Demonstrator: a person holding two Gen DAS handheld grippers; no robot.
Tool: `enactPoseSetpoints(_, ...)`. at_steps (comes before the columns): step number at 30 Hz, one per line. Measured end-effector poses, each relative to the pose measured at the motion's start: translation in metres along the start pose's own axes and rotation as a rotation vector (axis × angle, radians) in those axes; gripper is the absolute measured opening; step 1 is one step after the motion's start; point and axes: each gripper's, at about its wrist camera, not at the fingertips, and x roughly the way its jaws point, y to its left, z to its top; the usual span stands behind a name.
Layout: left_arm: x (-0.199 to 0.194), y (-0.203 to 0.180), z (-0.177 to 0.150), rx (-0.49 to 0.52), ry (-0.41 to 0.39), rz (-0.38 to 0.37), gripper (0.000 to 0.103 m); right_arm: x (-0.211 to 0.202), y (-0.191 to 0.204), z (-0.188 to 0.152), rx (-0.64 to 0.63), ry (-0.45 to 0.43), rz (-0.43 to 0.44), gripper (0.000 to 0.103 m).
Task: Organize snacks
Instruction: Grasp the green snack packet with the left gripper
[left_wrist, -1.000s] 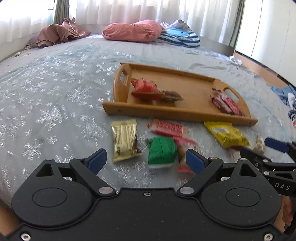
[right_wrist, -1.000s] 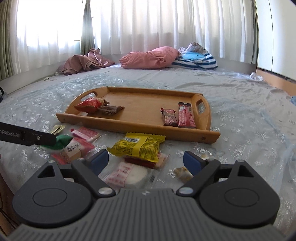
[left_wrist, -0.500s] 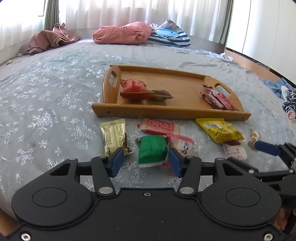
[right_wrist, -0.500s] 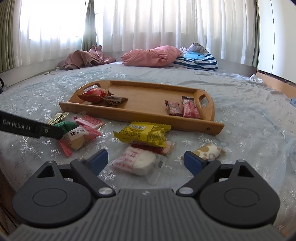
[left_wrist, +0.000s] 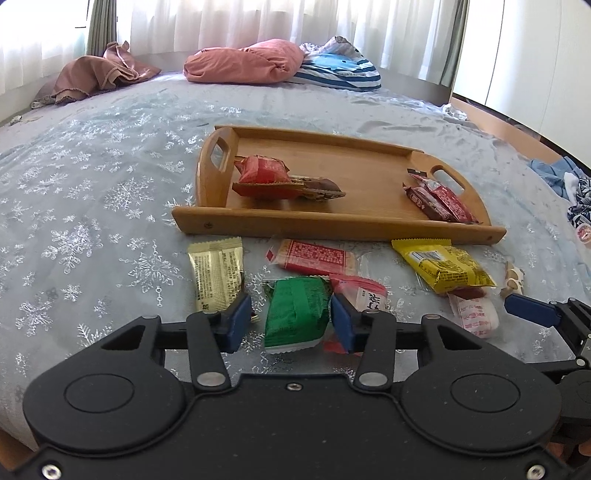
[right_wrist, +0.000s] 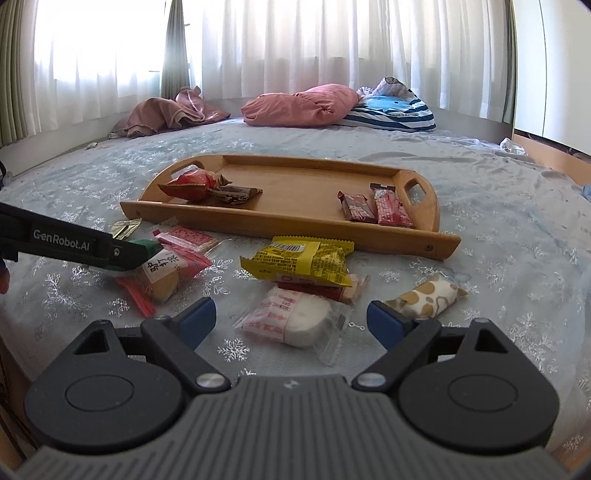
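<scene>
A wooden tray (left_wrist: 369, 173) (right_wrist: 306, 184) lies on the bed, holding a red snack bag, a brown bar and two red bars. Loose snacks lie in front of it. My left gripper (left_wrist: 291, 319) has its blue pads on both sides of a green packet (left_wrist: 297, 310); the right pad touches it and a small gap shows at the left pad. In the right wrist view the left gripper's finger (right_wrist: 74, 245) covers most of that packet. My right gripper (right_wrist: 291, 321) is open above a white wrapped cake (right_wrist: 295, 319).
A gold packet (left_wrist: 218, 273), a red-printed packet (left_wrist: 314, 254), a yellow packet (right_wrist: 303, 258) and a spotted brown-and-white snack (right_wrist: 424, 295) lie on the snowflake bedspread. Pink pillows and a striped cushion (right_wrist: 388, 110) sit at the far edge by the curtains.
My left gripper has narrowed from wide open to close around the green packet. My right gripper has drawn back and now shows the white cake between its open fingers.
</scene>
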Motion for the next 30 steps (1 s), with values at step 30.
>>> enactPoseSetpoints(30, -0.0001, 0.0029, 0.006, -0.05, 0.049, -0.036, 0.032, -0.0011, 0.0072, 0.0067, 0.068, 0.026, -0.02, 0.061)
